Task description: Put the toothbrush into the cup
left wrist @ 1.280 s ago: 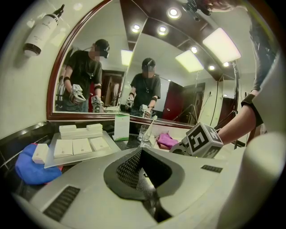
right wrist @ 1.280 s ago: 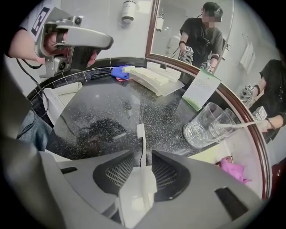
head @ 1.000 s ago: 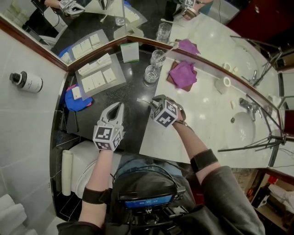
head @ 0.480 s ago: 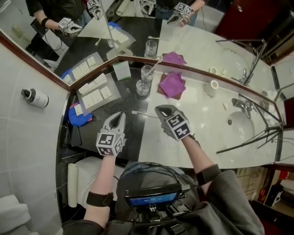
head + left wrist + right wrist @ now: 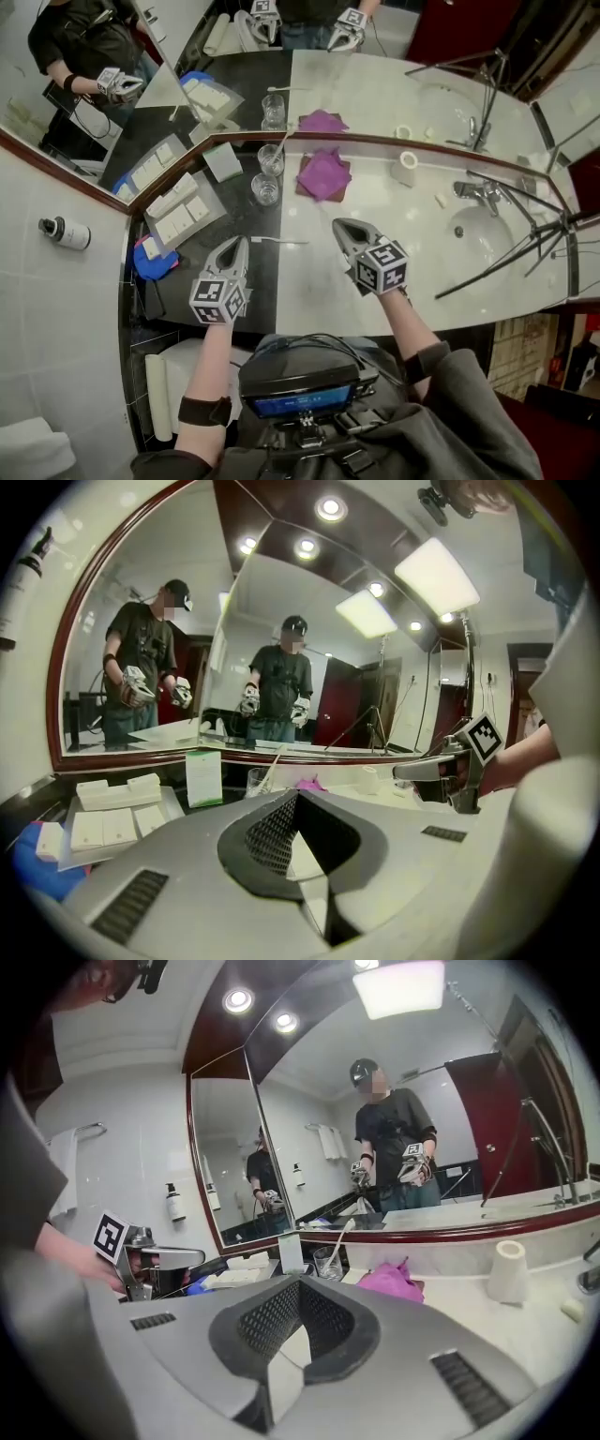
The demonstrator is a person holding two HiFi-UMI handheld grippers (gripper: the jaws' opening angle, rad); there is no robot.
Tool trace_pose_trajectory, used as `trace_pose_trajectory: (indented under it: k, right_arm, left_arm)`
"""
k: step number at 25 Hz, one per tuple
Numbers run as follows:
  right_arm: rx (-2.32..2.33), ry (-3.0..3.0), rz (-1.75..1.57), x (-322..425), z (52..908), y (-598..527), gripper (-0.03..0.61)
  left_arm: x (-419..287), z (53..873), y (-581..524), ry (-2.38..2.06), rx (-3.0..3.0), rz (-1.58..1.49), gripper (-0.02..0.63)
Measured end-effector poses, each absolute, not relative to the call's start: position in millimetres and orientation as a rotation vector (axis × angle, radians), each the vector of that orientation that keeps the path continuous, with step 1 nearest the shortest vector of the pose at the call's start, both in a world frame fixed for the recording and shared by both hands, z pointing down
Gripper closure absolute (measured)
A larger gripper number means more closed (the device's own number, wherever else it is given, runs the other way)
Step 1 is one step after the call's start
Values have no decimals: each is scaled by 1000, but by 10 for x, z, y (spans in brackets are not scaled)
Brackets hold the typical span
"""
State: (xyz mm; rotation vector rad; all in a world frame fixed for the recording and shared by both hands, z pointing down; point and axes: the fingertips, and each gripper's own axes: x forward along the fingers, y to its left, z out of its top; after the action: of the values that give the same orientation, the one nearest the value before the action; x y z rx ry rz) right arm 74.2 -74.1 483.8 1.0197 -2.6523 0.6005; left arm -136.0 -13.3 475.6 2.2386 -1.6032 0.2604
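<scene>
Toothbrush [image 5: 277,242] flat on tabletop [image 5: 422,225]; left tongs [image 5: 240,244] and right tongs [image 5: 339,225] clenched, empty.
Head view: long axis runs 9-to-3, starting just at 3 o'clock of left tongs, which are nearer; cup [image 5: 265,189] at 12. Left, then right gripper view: toothbrush unseen.

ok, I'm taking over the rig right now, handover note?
Left gripper: shut, empty, over the black counter.
Right gripper: shut, empty.
Loose toothbrush: lying flat on the black counter between the two gripper tips, not held.
Far glass cup: already holds a second toothbrush.
Near glass cup: looks empty.
Left to do: grasp the loose toothbrush and stand it in a cup.
</scene>
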Motion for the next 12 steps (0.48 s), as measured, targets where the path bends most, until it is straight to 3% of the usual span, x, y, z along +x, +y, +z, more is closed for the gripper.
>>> trace_pose_trajectory:
  k: [12]
  right_arm:
    - [1092, -2631, 645, 1152, 4910, -668, 561]
  left_arm:
    - [-1082, 4697, -133, -1595, 2287, 254, 614]
